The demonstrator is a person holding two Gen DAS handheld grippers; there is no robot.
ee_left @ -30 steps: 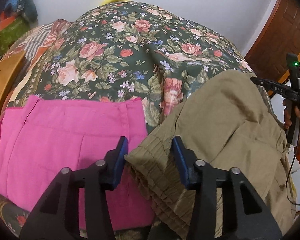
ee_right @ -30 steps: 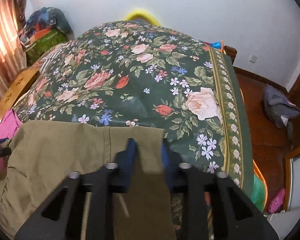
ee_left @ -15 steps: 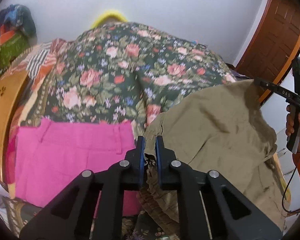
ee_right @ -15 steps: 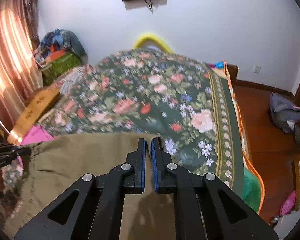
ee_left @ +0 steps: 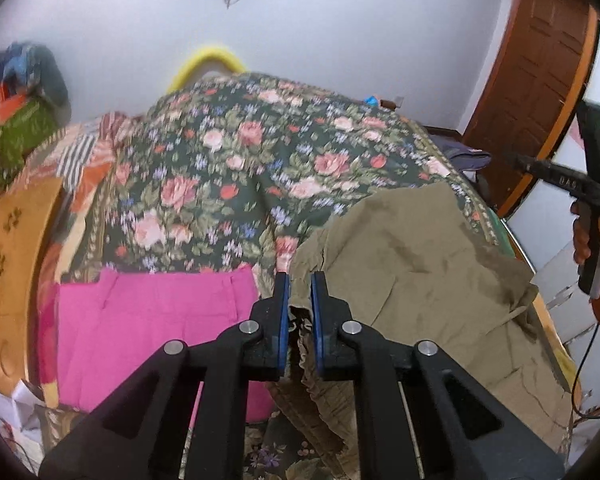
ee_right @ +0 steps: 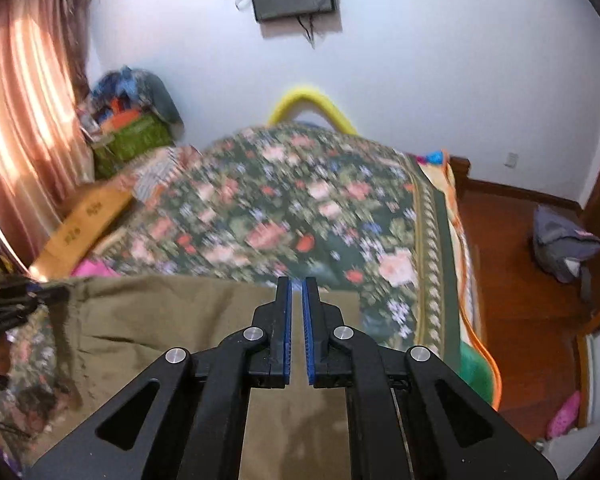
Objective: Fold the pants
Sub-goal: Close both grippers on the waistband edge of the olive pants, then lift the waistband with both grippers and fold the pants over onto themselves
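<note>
Olive-green pants [ee_left: 420, 272] hang lifted over the flowered bed. My left gripper [ee_left: 300, 280] is shut on their gathered waistband corner, with fabric between the blue pads. My right gripper [ee_right: 296, 284] is shut on the pants' far edge [ee_right: 180, 320], which stretches leftward to the left gripper [ee_right: 16, 308]. The right gripper also shows at the right edge of the left wrist view [ee_left: 580, 184], held in a hand.
Folded pink pants [ee_left: 148, 328] lie on the flowered bedspread [ee_left: 240, 176] at the left. A wooden board [ee_left: 12, 248] borders the bed's left side. A brown door [ee_left: 540, 92] and wooden floor [ee_right: 520, 264] with a grey bag [ee_right: 560, 248] lie right.
Both grippers closed on the olive pants and lifted them off the bed; both views now tilt up, showing more wall.
</note>
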